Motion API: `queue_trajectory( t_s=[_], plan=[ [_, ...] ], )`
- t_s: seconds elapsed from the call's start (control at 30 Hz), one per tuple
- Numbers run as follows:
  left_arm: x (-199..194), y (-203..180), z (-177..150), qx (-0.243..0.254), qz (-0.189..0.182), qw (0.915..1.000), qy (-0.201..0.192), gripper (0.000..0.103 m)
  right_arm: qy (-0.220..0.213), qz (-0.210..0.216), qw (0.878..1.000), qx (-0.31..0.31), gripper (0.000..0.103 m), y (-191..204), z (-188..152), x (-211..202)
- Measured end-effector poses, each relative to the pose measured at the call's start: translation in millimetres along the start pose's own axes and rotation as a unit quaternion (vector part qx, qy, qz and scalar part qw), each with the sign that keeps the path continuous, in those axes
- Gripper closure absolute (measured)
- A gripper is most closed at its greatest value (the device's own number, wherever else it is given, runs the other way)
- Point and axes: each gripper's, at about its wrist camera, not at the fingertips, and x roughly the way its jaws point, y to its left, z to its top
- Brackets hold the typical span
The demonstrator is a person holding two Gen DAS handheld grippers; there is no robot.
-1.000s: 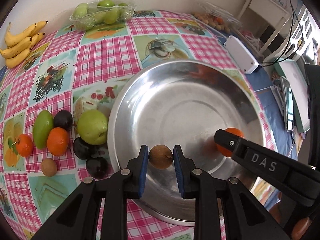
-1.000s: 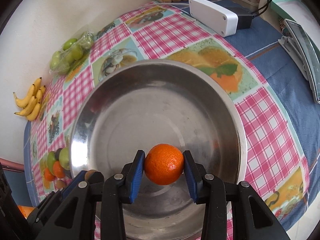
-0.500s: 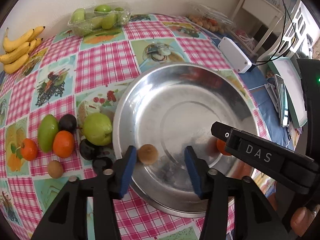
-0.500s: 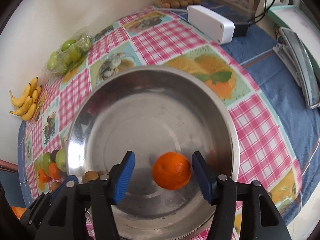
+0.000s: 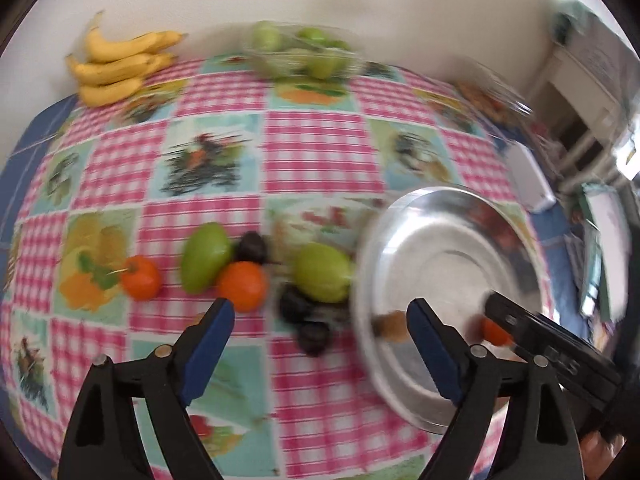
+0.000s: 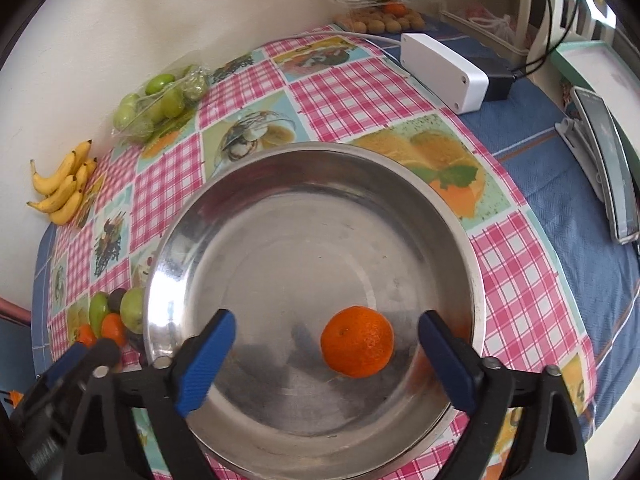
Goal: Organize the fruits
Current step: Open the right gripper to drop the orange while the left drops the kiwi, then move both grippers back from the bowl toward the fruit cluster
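Observation:
In the right wrist view an orange (image 6: pixel 357 342) lies in the steel bowl (image 6: pixel 460 232). It sits between the jaws of my right gripper (image 6: pixel 327 322), which are opening and stand clear of it. The left wrist view is blurred. In it my left gripper (image 5: pixel 320 314) hangs over the checked cloth beside the bowl (image 5: pixel 440 256), its jaws opening with nothing between them. A brown kiwi (image 5: pixel 394 326) rests in the bowl. Ahead on the cloth lie a green mango (image 5: pixel 206 258), two oranges (image 5: pixel 242 286), a green apple (image 5: pixel 322 272) and dark plums (image 5: pixel 294 304).
Bananas (image 5: pixel 120 66) and a clear tray of green fruit (image 5: pixel 304 54) sit at the far edge by the wall. To the right of the bowl are a white box (image 6: pixel 444 68) with cables and a flat device (image 6: pixel 608 160). A clear box of small brown fruit (image 6: pixel 380 20) stands at the back.
Both grippers have opened, letting the kiwi and the orange go into the bowl. The left gripper has swung left and up, over the cloth near the loose fruit.

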Motion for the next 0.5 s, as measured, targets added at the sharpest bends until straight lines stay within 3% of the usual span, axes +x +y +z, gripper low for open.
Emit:
queue_trajectory(
  t_s=[0.17,0.5],
  plan=[
    [6.7,34.5,0.8,-0.040,0.035,0.9985,0.006,0.008,0.004,-0.004,0.999,-0.042,0.000,13.8,-3.3,4.2],
    [5.0,77.8,0.5,-0.094,0.053,0.9940,0.015,0.008,0.000,-0.005,0.995,-0.104,0.000,38.1,-13.4,3.9]
  ],
)
